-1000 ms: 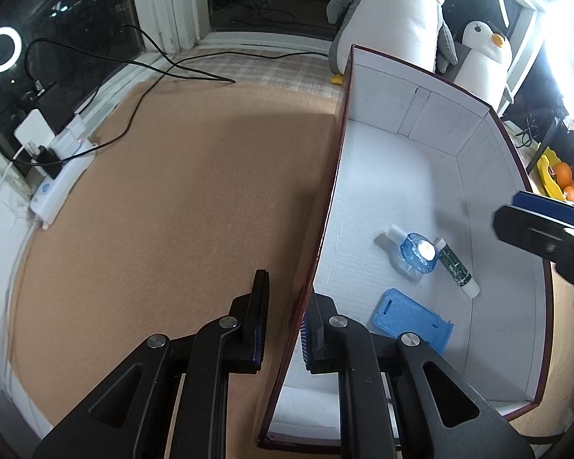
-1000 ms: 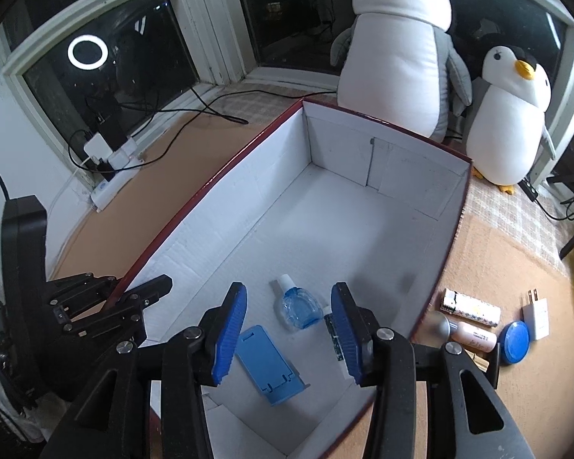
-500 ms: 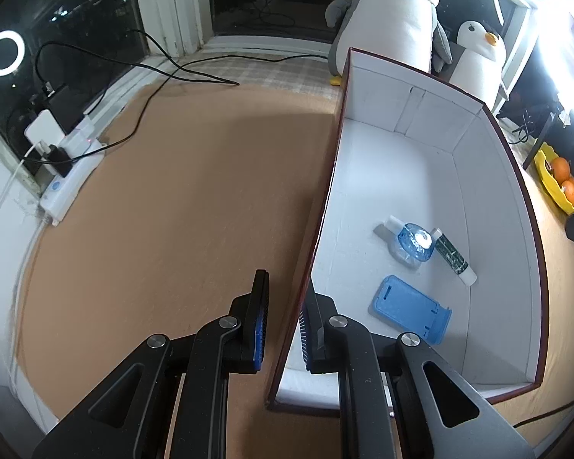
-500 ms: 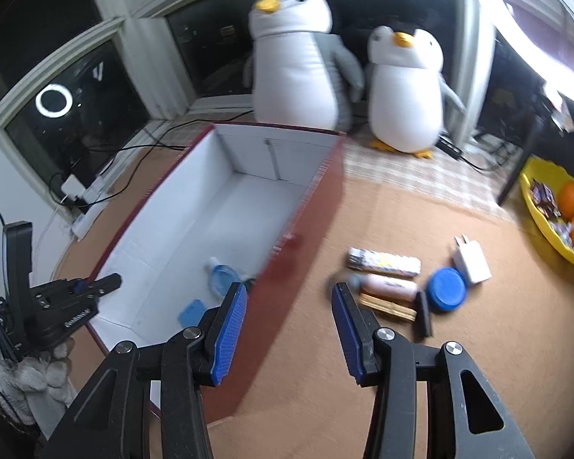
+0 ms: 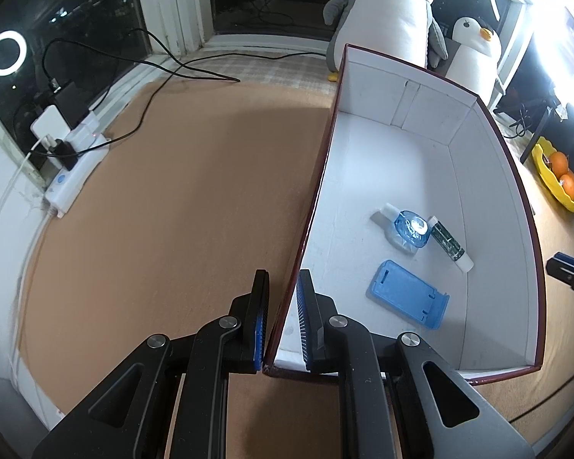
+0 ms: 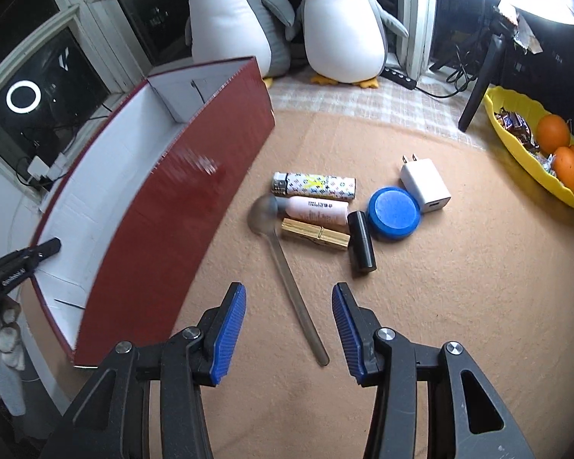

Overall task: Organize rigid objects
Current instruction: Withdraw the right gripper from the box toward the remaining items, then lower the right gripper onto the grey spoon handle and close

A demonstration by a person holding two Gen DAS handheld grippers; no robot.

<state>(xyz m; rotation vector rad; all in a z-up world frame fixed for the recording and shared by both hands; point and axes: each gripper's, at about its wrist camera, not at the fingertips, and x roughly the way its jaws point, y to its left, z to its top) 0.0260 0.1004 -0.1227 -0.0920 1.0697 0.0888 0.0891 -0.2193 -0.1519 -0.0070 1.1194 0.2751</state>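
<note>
On the far left, the left gripper (image 5: 281, 319) is clamped on the near corner of the box (image 5: 490, 206), its jaws pinching the box's left wall, one pad outside, one inside. That box is long and deep, dark red outside, white inside, its long axis running away toward the two plush penguins (image 6: 340, 26). Lying flat on its floor are a blue phone stand (image 5: 407, 293), a small blue bottle (image 5: 408, 227) and a slim green tube (image 5: 449, 243).

Moving right, the right gripper (image 6: 289, 331) hangs over the tan tabletop (image 6: 459, 306) with jaws apart and nothing gripped. A second ago it was looking down into the box; now it has swung clear, and the box wall sits to its left. A metal spoon (image 6: 283, 267) lies between and just ahead of the pads, handle end toward the jaws, bowl pointing away and slightly left. Beyond the bowl, the patterned lighter (image 6: 313, 186), pink tube (image 6: 317, 210) and gold clip (image 6: 314, 234) lie crosswise; the black cylinder (image 6: 361, 246), blue round lid (image 6: 393, 213) and white charger (image 6: 424, 181) follow on the right.
</note>
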